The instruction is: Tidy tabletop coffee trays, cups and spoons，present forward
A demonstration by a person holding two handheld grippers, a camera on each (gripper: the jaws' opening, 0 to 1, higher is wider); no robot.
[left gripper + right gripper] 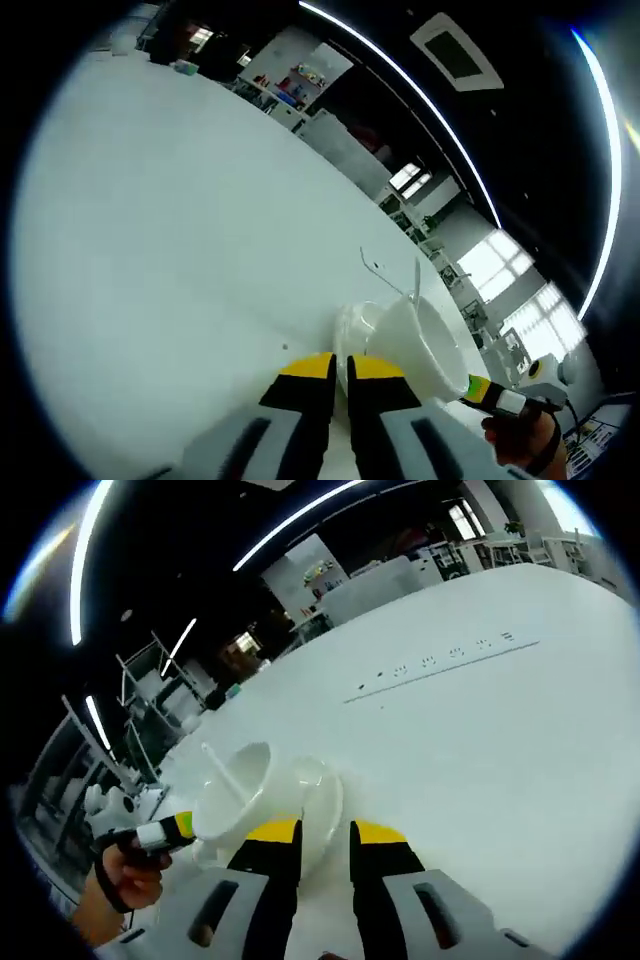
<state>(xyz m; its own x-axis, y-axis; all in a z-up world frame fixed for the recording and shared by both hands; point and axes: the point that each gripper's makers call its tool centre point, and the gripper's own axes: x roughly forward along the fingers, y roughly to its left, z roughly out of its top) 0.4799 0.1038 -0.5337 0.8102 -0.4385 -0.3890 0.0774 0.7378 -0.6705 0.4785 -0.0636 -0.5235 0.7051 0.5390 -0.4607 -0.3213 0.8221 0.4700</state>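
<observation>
Both tools, left (340,375) and right (325,840), sit slightly parted, empty, beside the cup (240,795).

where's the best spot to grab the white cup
Probably the rim wall of the white cup, on the side facing the right gripper. The cup sits upright on its saucer with the mouth open, so one finger can go inside and one outside. Stay away from the spoon that stands in it on the far side.
</observation>
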